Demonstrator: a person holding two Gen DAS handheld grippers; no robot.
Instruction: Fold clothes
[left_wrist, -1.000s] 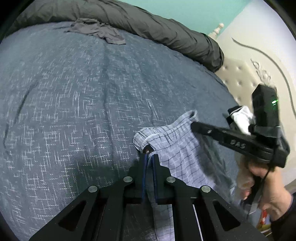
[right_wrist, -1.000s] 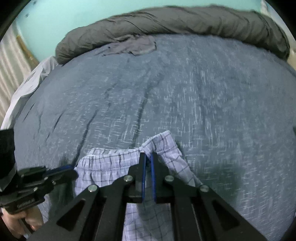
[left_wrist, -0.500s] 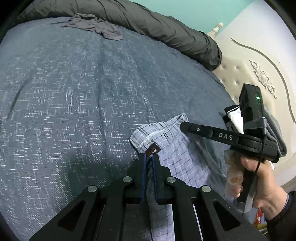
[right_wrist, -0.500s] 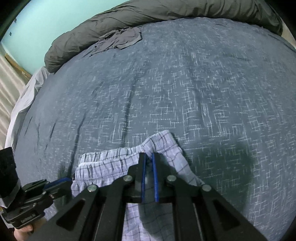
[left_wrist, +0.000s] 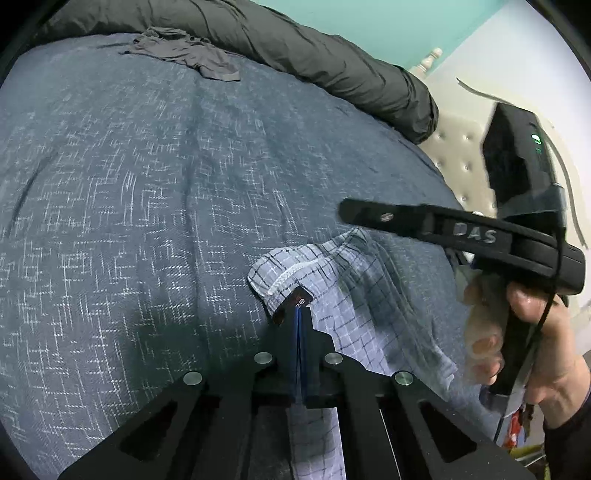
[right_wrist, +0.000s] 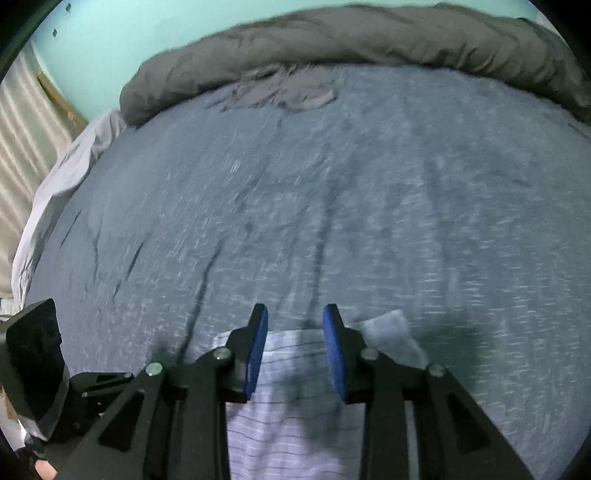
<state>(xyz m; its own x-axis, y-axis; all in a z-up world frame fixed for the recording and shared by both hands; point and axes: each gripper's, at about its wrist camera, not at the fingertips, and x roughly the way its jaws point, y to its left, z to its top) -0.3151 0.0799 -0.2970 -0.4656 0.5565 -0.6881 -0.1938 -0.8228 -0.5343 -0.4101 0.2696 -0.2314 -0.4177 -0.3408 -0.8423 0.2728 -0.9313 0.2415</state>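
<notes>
A pale blue checked garment (left_wrist: 354, 314) lies on the blue-grey bed cover (left_wrist: 147, 192), near its front edge. My left gripper (left_wrist: 299, 314) is shut on the garment's waistband corner, by a dark label. My right gripper (right_wrist: 295, 314) is open above the garment (right_wrist: 295, 424), with cloth showing between and below its blue pads (right_wrist: 256, 350), touching none that I can see. In the left wrist view the right gripper (left_wrist: 354, 212) hovers over the garment's far corner, held by a hand (left_wrist: 517, 332).
A dark grey rolled duvet (left_wrist: 314, 48) runs along the far side of the bed. A crumpled grey garment (left_wrist: 184, 51) lies in front of it. A tufted cream headboard (left_wrist: 465, 162) stands at the right. A white sheet (right_wrist: 55, 192) hangs at the left edge.
My right gripper has opened and let go of the garment's corner, then lifted slightly. My left gripper stays shut on the waistband. The garment lies flatter on the cover.
</notes>
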